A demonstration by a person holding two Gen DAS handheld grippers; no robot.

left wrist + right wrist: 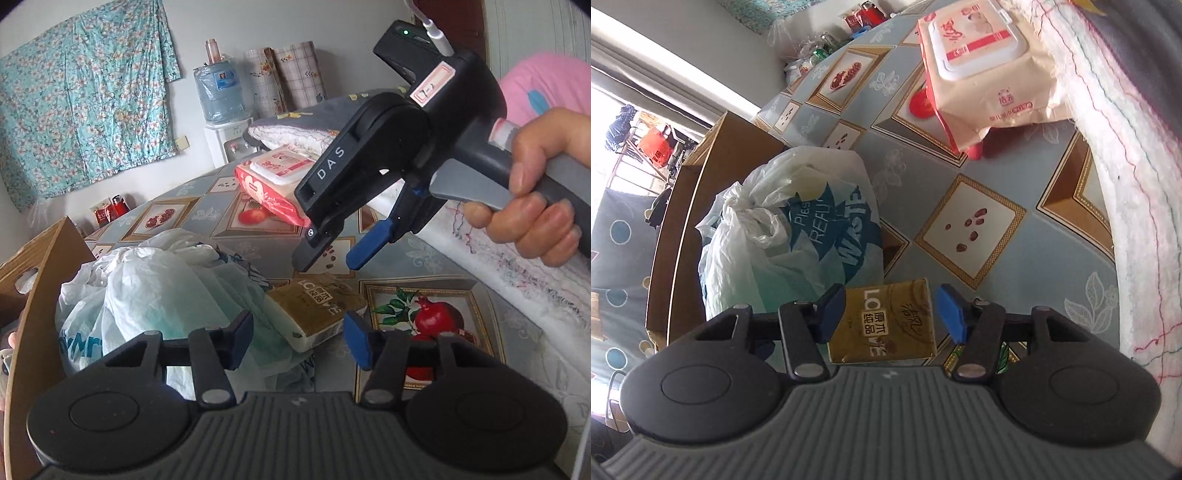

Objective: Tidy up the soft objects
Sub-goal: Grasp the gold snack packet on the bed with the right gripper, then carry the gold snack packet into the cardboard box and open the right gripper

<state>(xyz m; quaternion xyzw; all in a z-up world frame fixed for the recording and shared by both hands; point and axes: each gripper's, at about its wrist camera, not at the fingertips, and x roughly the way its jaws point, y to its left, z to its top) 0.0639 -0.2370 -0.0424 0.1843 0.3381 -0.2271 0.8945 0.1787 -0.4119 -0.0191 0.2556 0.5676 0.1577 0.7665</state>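
Note:
A gold tissue pack [319, 310] lies on the patterned tablecloth [424, 258] beside a tied white and teal plastic bag [159, 295]. A red and cream wet-wipe pack [275, 181] lies further back. My left gripper [299, 341] is open and empty, just above the bag and tissue pack. My right gripper [328, 258] hovers open above the tissue pack. In the right wrist view the right gripper [892, 312] is open with the tissue pack [886, 325] between and below its fingers, the bag [798, 236] at left and the wipe pack [982, 74] far back.
A cardboard box [33, 280] stands at the table's left edge, behind the bag; it also shows in the right wrist view [690, 206]. A folded white quilt [498, 258] lies along the right side. A water dispenser [221, 99] stands by the far wall.

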